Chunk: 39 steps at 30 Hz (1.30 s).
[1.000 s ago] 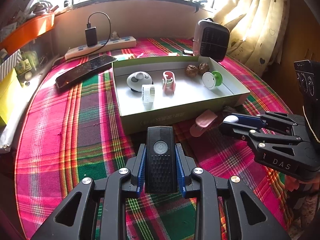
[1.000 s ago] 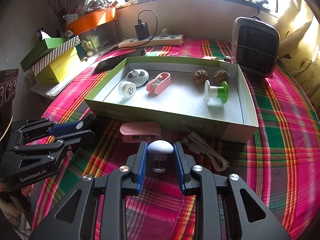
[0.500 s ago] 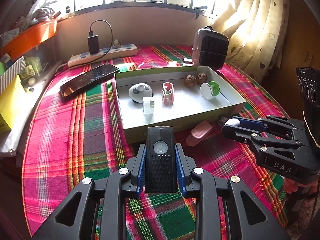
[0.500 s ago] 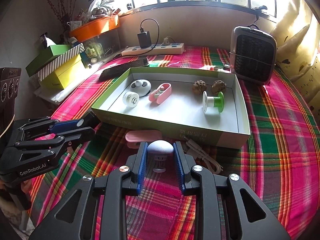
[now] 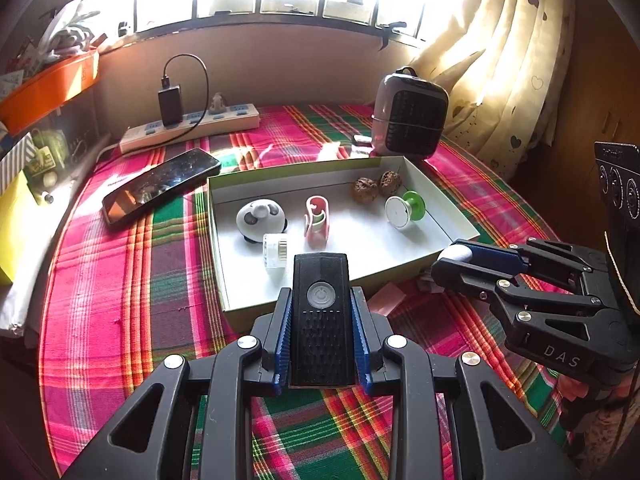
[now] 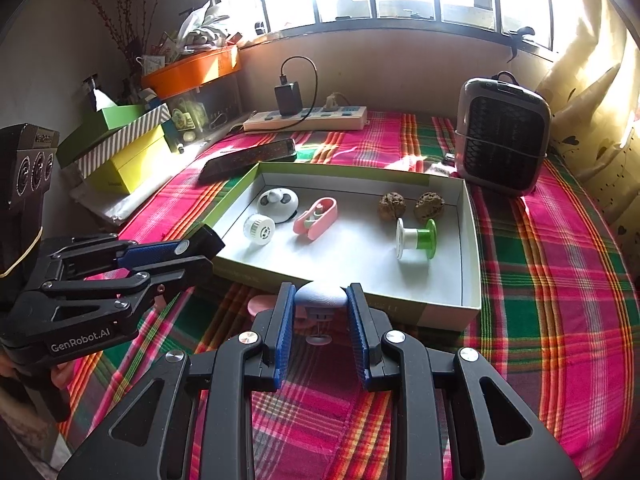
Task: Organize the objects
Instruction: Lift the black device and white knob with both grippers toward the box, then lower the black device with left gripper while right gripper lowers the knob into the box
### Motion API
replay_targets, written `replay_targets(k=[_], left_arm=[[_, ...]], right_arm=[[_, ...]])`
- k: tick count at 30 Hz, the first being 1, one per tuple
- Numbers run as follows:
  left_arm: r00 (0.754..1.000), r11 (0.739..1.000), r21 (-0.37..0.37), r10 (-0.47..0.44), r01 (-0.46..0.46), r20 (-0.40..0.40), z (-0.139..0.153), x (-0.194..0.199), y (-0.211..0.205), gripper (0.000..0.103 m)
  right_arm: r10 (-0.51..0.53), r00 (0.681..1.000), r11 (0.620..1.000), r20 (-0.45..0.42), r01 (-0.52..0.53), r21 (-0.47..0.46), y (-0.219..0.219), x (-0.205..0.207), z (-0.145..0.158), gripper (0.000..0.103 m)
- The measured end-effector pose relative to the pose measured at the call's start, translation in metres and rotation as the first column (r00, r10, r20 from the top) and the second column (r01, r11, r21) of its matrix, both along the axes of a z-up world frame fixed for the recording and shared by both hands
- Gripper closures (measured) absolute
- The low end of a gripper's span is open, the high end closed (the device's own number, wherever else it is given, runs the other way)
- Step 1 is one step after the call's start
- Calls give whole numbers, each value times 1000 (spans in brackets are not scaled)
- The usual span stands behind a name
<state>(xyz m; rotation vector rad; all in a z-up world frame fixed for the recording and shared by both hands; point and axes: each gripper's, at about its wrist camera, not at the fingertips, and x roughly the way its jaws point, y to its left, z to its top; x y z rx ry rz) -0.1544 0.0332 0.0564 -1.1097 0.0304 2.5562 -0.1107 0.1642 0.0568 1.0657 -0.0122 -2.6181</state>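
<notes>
Box (image 5: 460, 226): six small items inside; left hand-held gripper (image 5: 322, 316) grasping black remote (image 5: 322, 320), right hand-held gripper (image 6: 320, 316) grasping white knob (image 6: 319, 295), both before box; pink case (image 5: 386, 298) outside.

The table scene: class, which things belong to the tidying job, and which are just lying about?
Part of the job:
black remote in left jaws
white knob in right jaws
open box
pink case

Lying about:
phone
power strip
heater
</notes>
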Motion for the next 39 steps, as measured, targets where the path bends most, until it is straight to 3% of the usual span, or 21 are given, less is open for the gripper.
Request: replay_targets(k=[11,39], left_arm=[[999,999,36,8,-9,34,1,-28,8,78],[997,999,-9,49,-48,62,-19,-67,17,78]], right_arm=[[-8,1000,1000,-9,8,-15,4,-20,8,76],[-15,998,1000,68,16,-18,1,-108,0,76]])
